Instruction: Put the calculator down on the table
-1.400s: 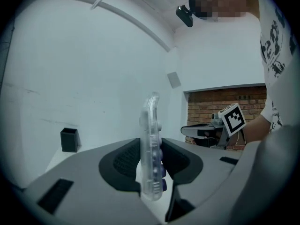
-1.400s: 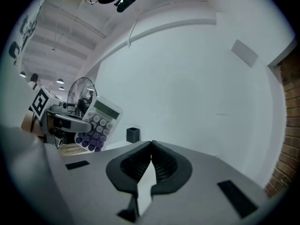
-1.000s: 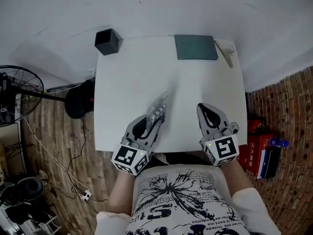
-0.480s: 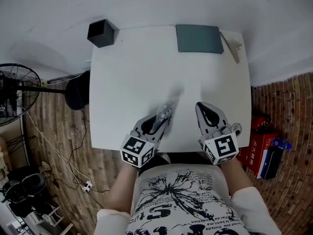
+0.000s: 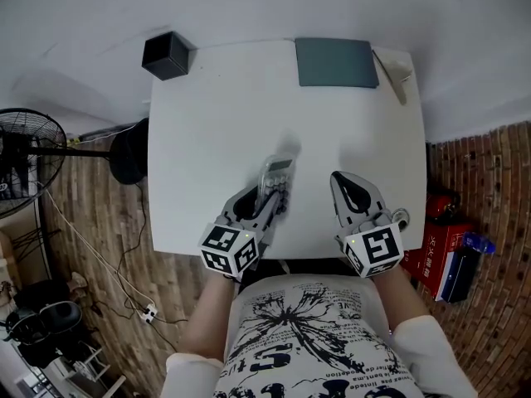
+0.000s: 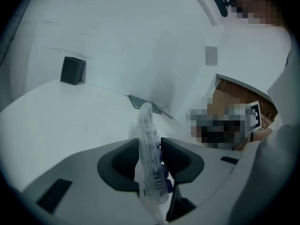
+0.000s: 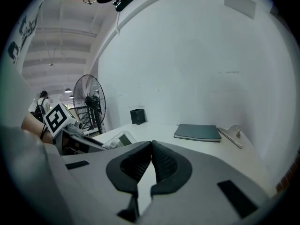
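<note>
Two grippers: left gripper (image 6: 149, 149), jaws just been easing apart but pads pressed on the calculator (image 5: 276, 179), held tilted low over the table (image 5: 216, 106) at 6 o'clock (contact unclear); right gripper (image 7: 151, 146), jaws together, empty, at 5 o'clock; best lay it flat before opening fully.

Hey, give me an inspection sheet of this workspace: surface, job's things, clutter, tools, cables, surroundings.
Surface: white table, no spills seen.
Job's things: clear calculator, tilted, near the front edge, between the jaws of the left tool; contact with table unclear.
Clutter: black box, far left corner; dark notebook and pale clip-like item, far right.
Tools: left tool pads appear against the calculator, jaws have just been opening; right tool shut, empty.
Cables: white cable on floor, left.
Surroundings: fan left; red box right; wood-look floor.
</note>
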